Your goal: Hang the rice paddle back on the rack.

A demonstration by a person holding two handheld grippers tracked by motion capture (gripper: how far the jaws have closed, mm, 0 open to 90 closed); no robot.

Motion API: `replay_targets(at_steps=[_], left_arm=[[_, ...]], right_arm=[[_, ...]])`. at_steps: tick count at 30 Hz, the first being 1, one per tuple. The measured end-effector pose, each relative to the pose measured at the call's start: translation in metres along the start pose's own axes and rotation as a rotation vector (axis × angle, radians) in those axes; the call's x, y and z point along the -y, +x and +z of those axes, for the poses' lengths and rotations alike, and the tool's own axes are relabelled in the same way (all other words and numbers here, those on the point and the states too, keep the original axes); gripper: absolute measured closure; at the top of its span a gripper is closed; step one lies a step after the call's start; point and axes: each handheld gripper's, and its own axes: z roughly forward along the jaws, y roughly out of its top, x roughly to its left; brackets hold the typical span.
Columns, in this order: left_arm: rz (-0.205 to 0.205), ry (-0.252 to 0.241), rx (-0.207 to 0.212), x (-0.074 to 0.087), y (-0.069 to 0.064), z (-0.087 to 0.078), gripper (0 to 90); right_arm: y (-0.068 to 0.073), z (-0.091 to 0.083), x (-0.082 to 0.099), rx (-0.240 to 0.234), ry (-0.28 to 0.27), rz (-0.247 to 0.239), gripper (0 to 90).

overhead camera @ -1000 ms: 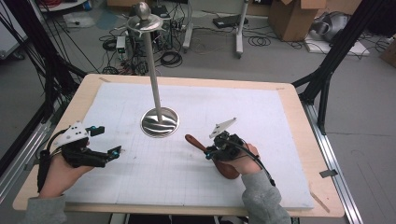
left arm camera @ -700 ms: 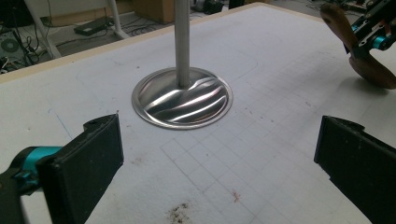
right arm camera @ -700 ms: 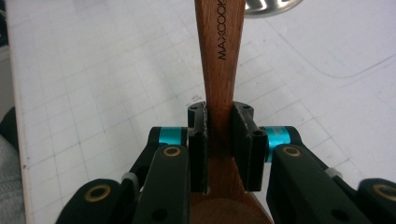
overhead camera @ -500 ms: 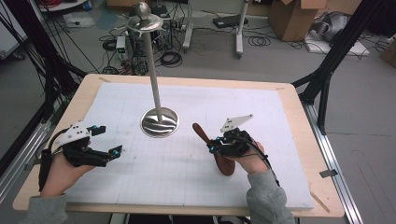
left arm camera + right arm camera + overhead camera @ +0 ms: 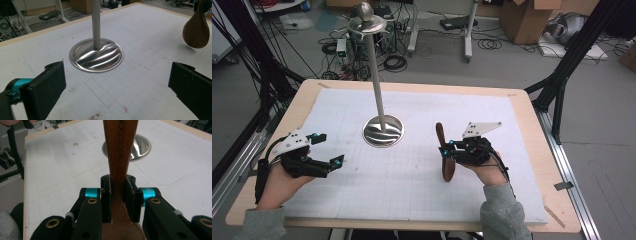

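Holding a wooden spoon (image 5: pixel 445 155) by its flat handle in my right tool (image 5: pixel 447 150), clenched, lifted above the tabletop (image 5: pixel 532 150) toward the right edge. Stiff, light, smooth wood; the neck grip suits. Left tool (image 5: pixel 334 161) released near the left edge. Polished steel stand (image 5: pixel 383 131) mid-tabletop.

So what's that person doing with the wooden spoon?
A person sits at a table with a gripper in each hand. The right gripper is shut on a wooden spoon, clamped on its handle, holding it clear of the white mat. The left gripper is open, with nothing between its jaws, low over the mat. Between the two stands a tall metal stand with a round, shiny base. The spoon is not touching the stand.
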Motion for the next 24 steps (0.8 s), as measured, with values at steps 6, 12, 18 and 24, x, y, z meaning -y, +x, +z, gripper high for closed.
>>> replay_targets(at_steps=[6,12,18,24], left_arm=[[0.004,0.003,0.005,0.000,0.000,0.001,1.8],[0.005,-0.008,0.002,-0.001,-0.001,-0.002,1.8],[0.001,-0.008,-0.007,0.000,-0.001,-0.005,1.8],[-0.006,-0.005,-0.010,0.002,0.001,-0.005,1.8]], right_arm=[[0.005,-0.008,-0.004,0.035,-0.073,-0.044,77.4],[0.017,-0.017,-0.012,0.063,-0.147,-0.087,77.4],[0.017,-0.019,-0.015,0.035,-0.177,-0.077,77.5],[0.014,-0.018,-0.015,0.033,-0.183,-0.054,77.5]])
